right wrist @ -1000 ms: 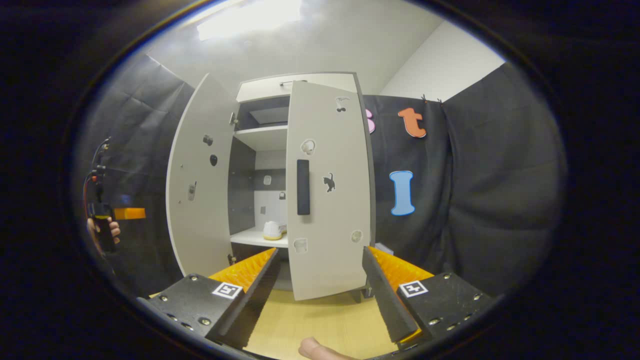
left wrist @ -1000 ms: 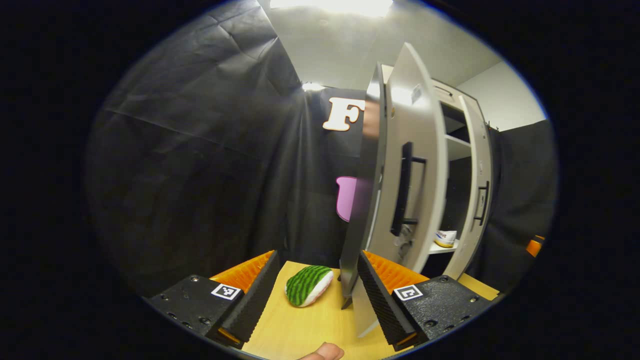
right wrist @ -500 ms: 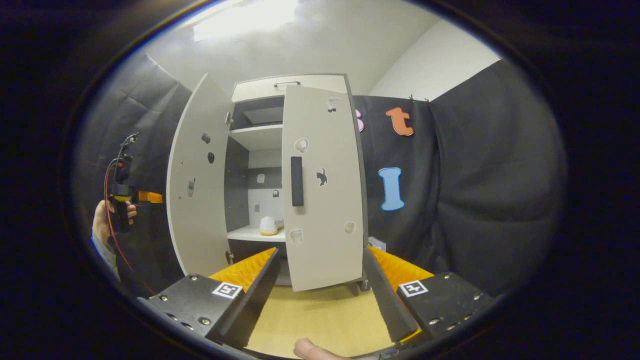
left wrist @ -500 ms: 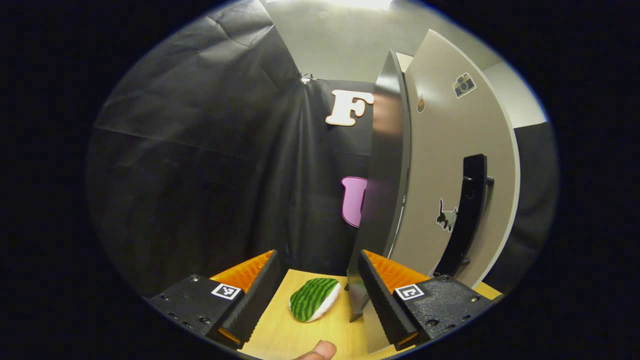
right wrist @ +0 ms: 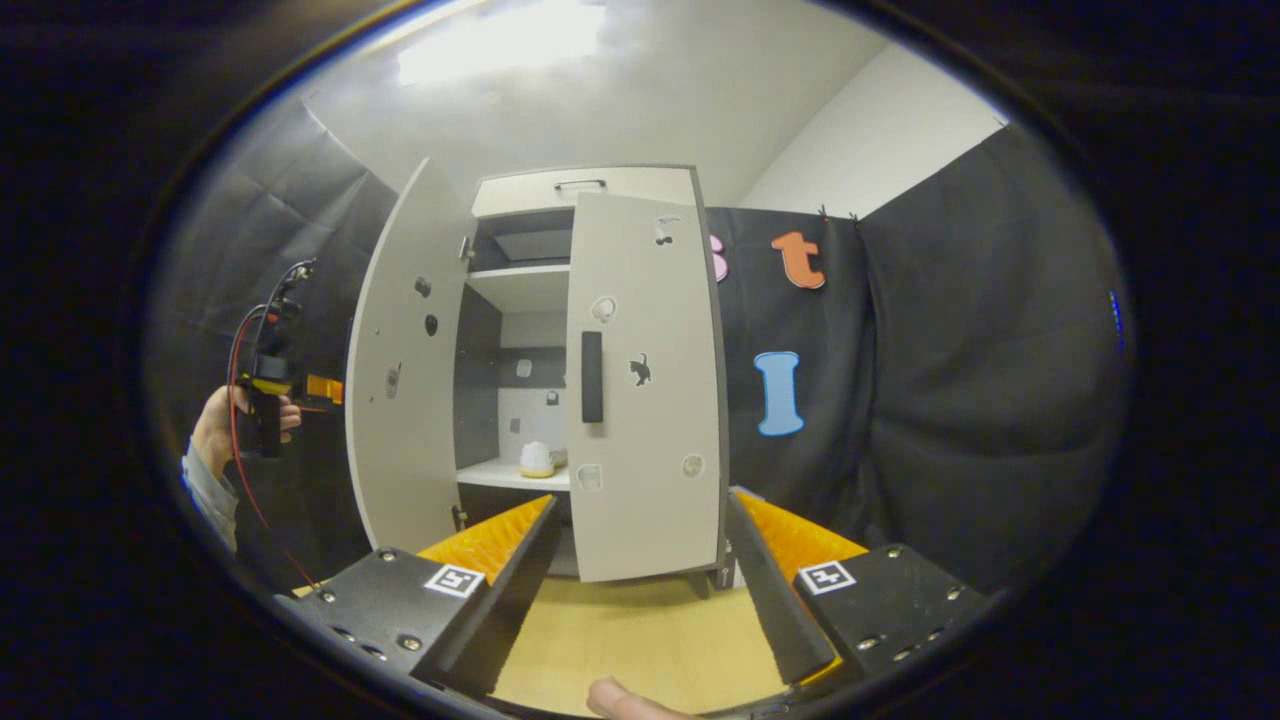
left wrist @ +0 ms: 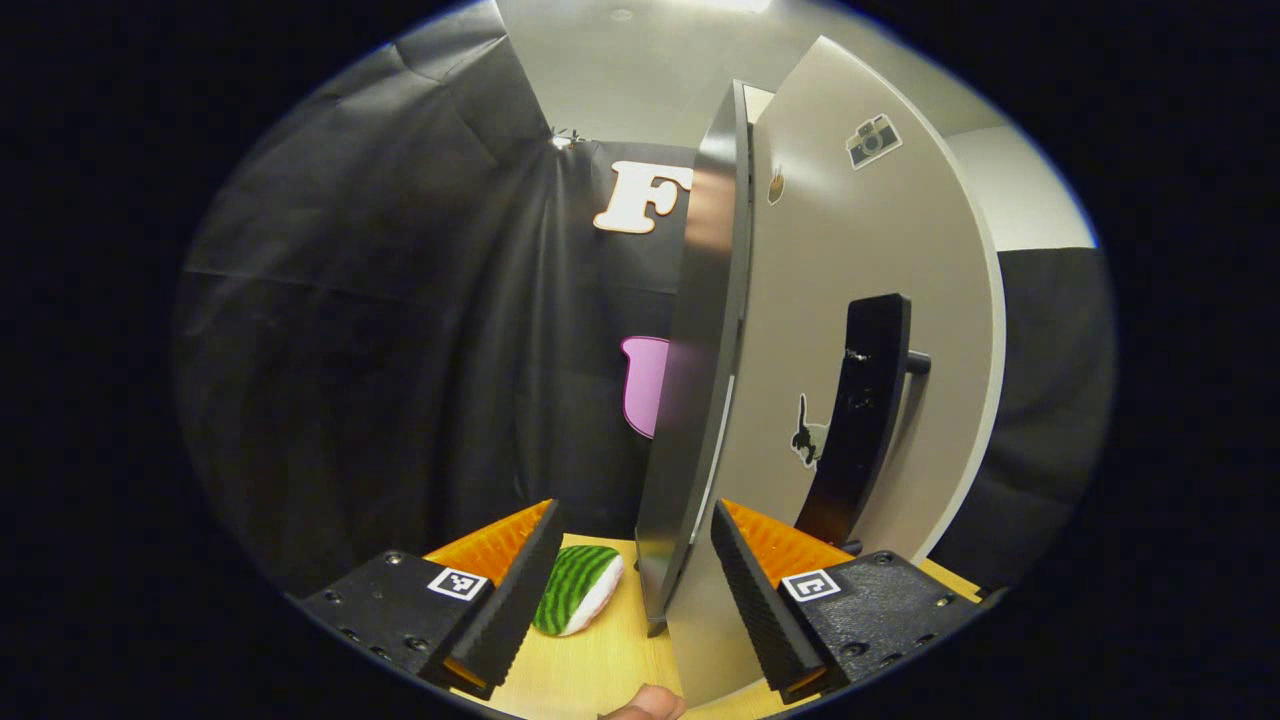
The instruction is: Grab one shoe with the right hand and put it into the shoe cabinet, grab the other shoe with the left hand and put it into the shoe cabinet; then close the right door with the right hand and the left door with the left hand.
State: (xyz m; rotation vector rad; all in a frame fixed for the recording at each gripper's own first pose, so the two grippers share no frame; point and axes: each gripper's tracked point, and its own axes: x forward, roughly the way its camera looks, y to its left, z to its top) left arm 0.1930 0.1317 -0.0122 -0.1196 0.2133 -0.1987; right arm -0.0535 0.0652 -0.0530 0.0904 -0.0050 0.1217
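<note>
The pale shoe cabinet point(right wrist: 585, 185) stands on a wooden floor. Its right door point(right wrist: 650, 400) hangs partly shut, and its left door point(right wrist: 405, 370) stands wide open. A white shoe with a yellow sole point(right wrist: 537, 460) rests on the lower shelf. My right gripper point(right wrist: 640, 590) is open and holds nothing, a little in front of the right door. In the left gripper view, the left door point(left wrist: 850, 250) with its black handle point(left wrist: 860, 420) is close up. Its dark edge point(left wrist: 700, 350) runs down between the fingers of my open left gripper point(left wrist: 630, 590). I cannot tell if they touch it.
A green striped, white-edged soft thing point(left wrist: 575, 603) lies on the wooden floor point(left wrist: 600, 670) left of the door's edge. A hand holds the left gripper point(right wrist: 270, 385) beside the open left door. Black cloth walls close in both sides.
The left gripper has come closer to the left door's outer face, and the cabinet's inside has left its view. The right gripper has backed off slightly from the right door.
</note>
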